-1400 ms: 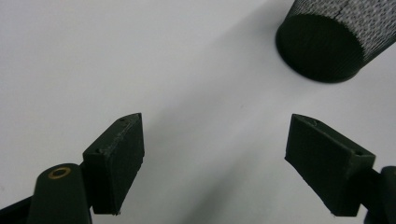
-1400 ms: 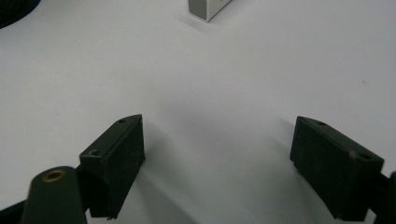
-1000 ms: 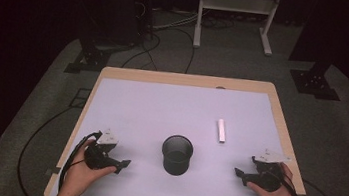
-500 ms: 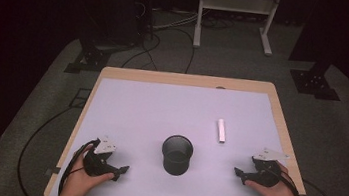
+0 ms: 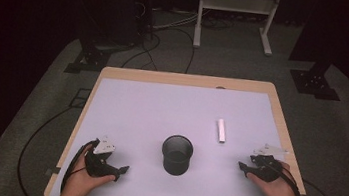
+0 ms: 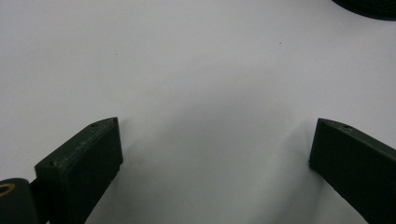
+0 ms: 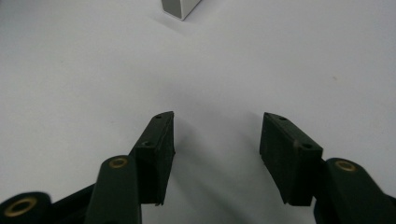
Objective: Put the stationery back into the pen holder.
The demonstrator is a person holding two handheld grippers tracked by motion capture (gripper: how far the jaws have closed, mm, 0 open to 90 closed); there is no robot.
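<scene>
White block [image 5: 221,130] waits near my right fingers [image 7: 216,140], just been closing halfway, empty; left fingers [image 6: 212,149] gape wide, empty.

Black mesh cup [image 5: 176,153], white block [image 5: 221,130], pale lilac table [image 5: 151,110] — tan-edged — black hand-held grippers.

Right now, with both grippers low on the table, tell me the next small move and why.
Probably ease the right gripper forward toward the small white rectangular block. Its jaws have just been closing, stand part open with nothing between them, and the block lies just ahead, nearer than the black mesh cup. The left gripper rests wide open and empty, farther off.
</scene>
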